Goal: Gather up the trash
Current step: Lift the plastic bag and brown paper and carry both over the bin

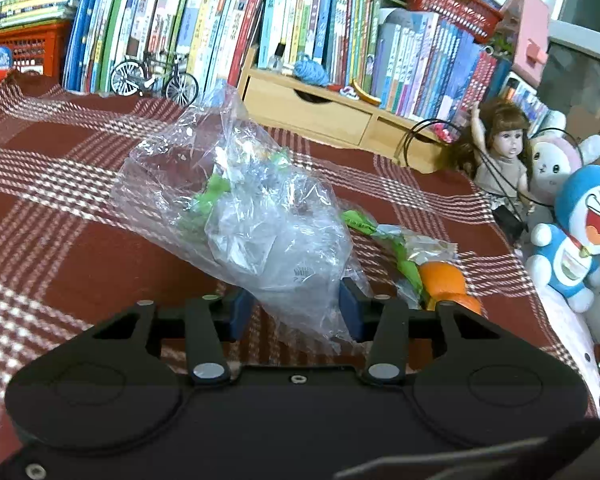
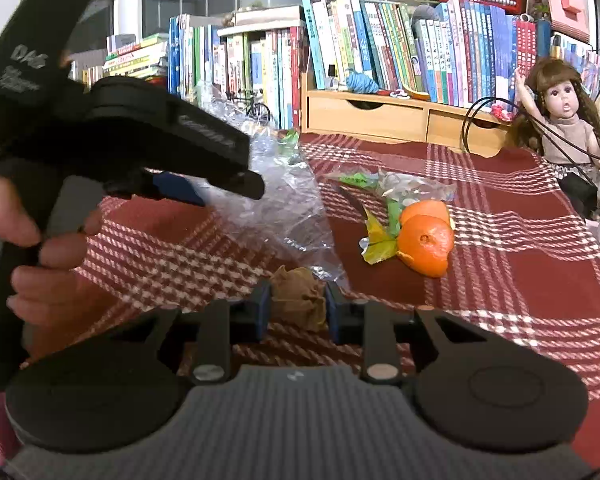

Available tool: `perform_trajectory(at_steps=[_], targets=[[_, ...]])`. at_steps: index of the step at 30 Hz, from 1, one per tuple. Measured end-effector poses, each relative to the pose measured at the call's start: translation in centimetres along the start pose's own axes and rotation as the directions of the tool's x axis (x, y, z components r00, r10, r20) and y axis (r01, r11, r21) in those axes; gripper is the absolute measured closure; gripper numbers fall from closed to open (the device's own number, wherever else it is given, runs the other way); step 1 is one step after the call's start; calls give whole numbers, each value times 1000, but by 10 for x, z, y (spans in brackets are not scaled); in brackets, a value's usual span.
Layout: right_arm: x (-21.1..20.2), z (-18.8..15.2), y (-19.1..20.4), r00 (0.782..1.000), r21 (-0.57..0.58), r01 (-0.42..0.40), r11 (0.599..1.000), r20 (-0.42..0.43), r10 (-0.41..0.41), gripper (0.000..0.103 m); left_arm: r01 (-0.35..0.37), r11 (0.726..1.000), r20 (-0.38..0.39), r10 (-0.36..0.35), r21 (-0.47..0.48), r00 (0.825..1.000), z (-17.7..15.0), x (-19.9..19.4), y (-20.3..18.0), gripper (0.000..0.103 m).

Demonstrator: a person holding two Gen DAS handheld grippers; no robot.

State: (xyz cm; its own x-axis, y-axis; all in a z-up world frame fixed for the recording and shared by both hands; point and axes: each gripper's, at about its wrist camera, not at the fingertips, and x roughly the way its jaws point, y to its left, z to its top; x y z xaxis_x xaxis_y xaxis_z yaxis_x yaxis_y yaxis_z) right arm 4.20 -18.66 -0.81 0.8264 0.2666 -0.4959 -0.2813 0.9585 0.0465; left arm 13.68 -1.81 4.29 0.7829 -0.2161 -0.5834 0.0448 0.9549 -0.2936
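Bookshelves backed the red plaid bench where the left tongs (image 1: 296, 314) pinched a clear plastic bag (image 1: 236, 216) already holding scraps, the right tongs (image 2: 296, 310) clamped a brown paper wad (image 2: 298, 300), and orange peel (image 2: 426, 236) with green wrappers (image 2: 380, 240) remained uncollected.

A red and white checked tablecloth (image 1: 60, 208) covers the table. Along its far edge stand rows of books (image 1: 204, 28), packed upright. A small model bicycle (image 1: 155, 78) is parked on the cloth in front of the books. Right of it sits a low wooden drawer unit (image 1: 312, 110), with a ball of blue yarn (image 1: 310, 70) on top. A red plastic basket (image 1: 452, 4) rests on top of the books farther right, and another red basket (image 1: 28, 50) stands at the far left corner. At the right edge a doll (image 1: 504, 152) with brown hair raises one arm, beside a white rabbit toy (image 1: 552, 160) and a blue cat toy (image 1: 580, 236).
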Motion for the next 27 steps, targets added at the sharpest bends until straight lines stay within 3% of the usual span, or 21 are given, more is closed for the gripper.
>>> perform_trajectory(at_steps=[6,14,23,27], targets=[[-20,-2,1,1000,4,-13,1000,24,13,70,3,998,70,-7,70,998,-7,-49,2,59],[-45,-15,9,999,-2,-30,1000,23,30,70,16,996,76,-23,93,997,-34,-102,12,60],[-89,-43,29,994,-11,-106,994,-1,106,70,45,993,46,-50,112,998,-95,-180,30,60],[-108,-64,42,988,-17,-152,988,-35,152,70,14,997,40,-17,75,999,-130,-213,42,60]])
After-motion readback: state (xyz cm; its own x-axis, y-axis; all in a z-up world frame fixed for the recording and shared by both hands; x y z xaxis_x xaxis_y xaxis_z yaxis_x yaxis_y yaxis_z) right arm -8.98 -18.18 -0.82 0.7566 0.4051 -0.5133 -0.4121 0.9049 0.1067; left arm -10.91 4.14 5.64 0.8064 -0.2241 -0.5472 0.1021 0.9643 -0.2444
